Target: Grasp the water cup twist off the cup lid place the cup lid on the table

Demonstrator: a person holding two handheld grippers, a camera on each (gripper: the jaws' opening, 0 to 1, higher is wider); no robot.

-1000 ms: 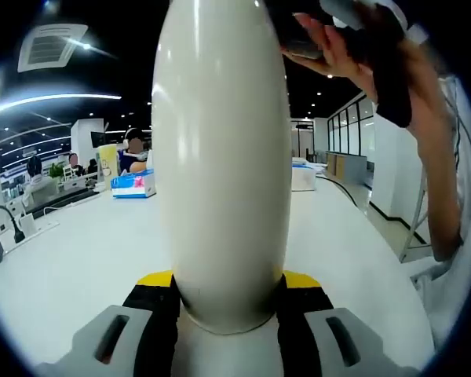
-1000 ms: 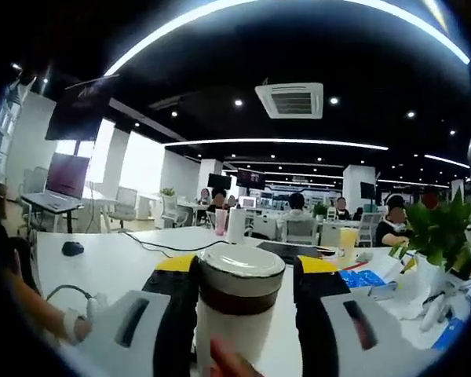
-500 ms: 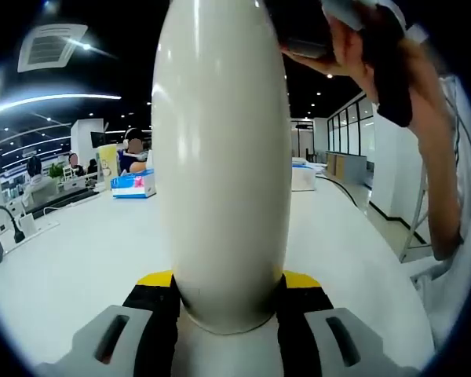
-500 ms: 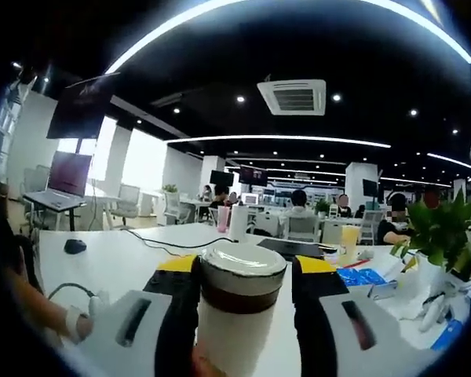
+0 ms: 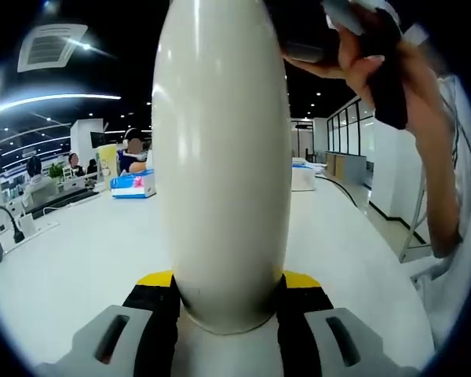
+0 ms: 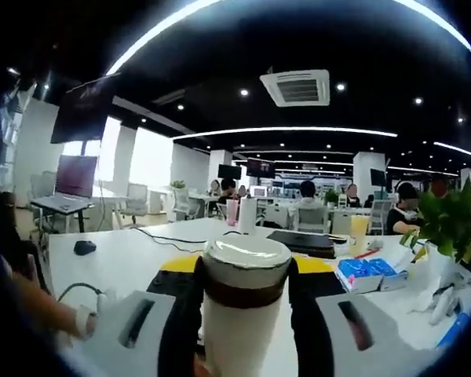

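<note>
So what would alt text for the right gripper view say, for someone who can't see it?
A white water cup with a dark band under its pale cup lid stands upright between the yellow-tipped jaws of the right gripper, which close around the lid. Behind it, a white table carries a mouse, cables and a potted plant in an open office.

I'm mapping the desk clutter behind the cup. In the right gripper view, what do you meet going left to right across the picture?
Open laptop → black mouse → water cup with its cup lid, held between the right tool's jaws → blue tissue pack → green plant.
</note>
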